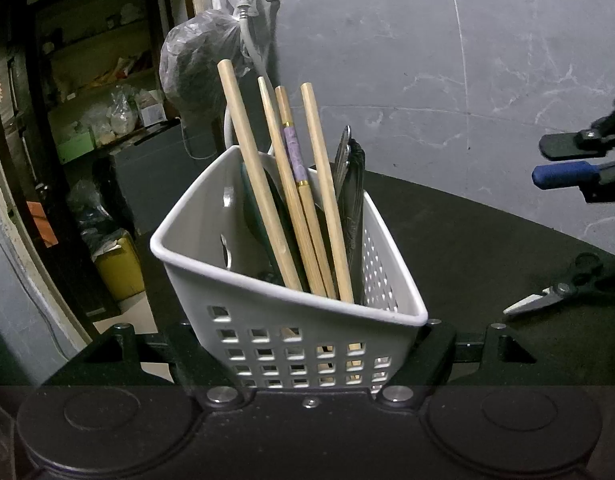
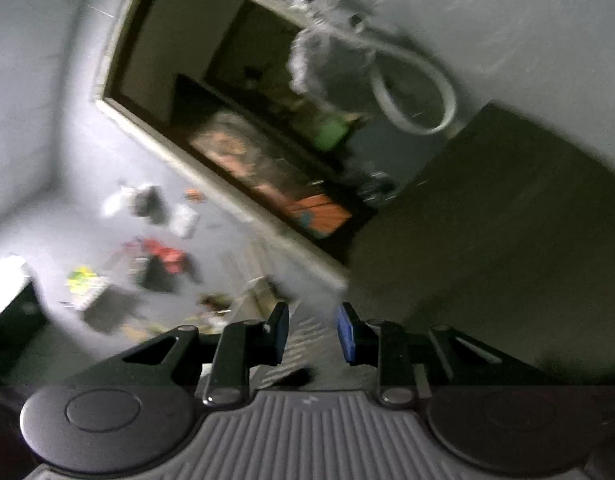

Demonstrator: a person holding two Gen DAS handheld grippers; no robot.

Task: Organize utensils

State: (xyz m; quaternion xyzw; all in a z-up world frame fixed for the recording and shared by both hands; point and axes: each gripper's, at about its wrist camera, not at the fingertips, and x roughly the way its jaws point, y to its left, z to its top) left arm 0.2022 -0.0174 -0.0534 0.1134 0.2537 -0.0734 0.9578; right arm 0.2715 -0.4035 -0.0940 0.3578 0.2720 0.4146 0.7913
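Near the left edge of the dark tabletop [image 1: 467, 232], the left gripper [image 1: 303, 344] pinches a white basket [image 1: 291, 320] of chopsticks [image 1: 263, 176]. Scissors [image 1: 555, 292] lie to its right. The right gripper [image 2: 312, 334] hangs empty, fingers spread. Tilted as it is, the basket could tip and spill if the pinch slips.

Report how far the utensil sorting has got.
Done: wooden chopsticks and metal cutlery stand in the white perforated plastic basket. In hand: the left claw grips that basket; the right claw is empty. Left: black-handled scissors on the dark table.
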